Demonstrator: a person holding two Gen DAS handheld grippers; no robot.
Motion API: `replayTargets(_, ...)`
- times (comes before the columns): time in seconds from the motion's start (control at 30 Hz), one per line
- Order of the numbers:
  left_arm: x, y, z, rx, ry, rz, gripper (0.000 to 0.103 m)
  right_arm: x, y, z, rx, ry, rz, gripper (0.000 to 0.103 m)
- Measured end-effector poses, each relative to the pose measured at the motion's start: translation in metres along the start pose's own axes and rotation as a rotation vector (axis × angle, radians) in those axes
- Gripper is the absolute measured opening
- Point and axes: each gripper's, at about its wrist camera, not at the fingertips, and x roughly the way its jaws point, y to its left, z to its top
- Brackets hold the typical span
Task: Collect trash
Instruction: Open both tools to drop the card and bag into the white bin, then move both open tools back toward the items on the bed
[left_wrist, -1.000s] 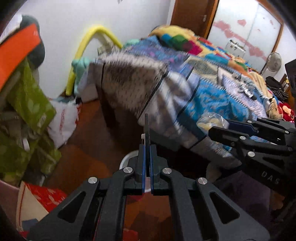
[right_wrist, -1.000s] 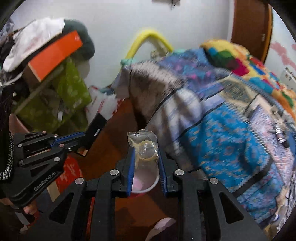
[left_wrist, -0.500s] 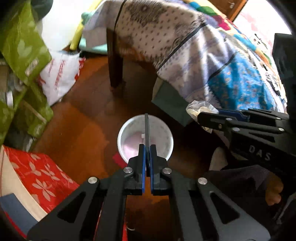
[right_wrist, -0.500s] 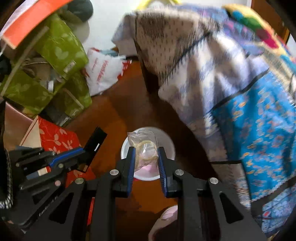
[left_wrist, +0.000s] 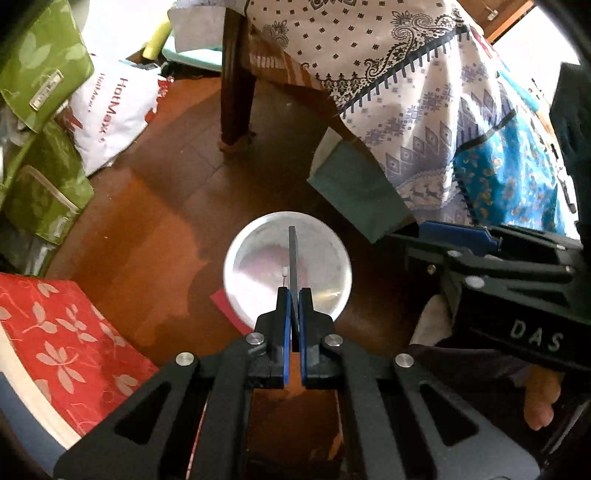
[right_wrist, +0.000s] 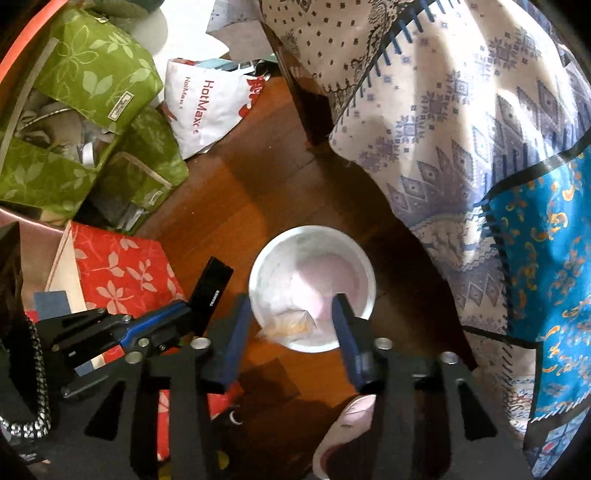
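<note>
Below, white bin (right_wrist: 312, 291) is sitting on wooden floor (right_wrist: 236, 206); right gripper (right_wrist: 291, 325), jaws just opening, is releasing clear wrapper (right_wrist: 291, 325) at its rim. Left gripper (left_wrist: 291, 314) is clenching flat black card (left_wrist: 292, 258). Green bags (right_wrist: 92, 74) and draped bedspread (right_wrist: 461, 110) are flanking.

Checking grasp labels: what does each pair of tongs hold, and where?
Left tongs: shut on a thin black card, gripped at its lower end. Right tongs: just opened, holding nothing; clear wrapper lies loose between them.
</note>
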Motion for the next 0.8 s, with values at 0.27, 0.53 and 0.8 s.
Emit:
replayTargets(0.27,0.008,-0.012,0.019,-0.001,-0.002,0.018,0.015,-0.022,-0.019,-0.002,0.014,-0.03,-0.049,0.043)
replayTargets(0.53,-0.014,-0.022,0.021,0.031,-0.054,0.062,0.027,-0.047,-0.025,-0.008,0.018,-0.081,-0.076,0.043)
replayTargets(0.8,-0.078,-0.039,0.013,0.067,-0.19,0.086,0.027,-0.093,-0.016,-0.024,-0.021,-0.196,-0.107,0.043)
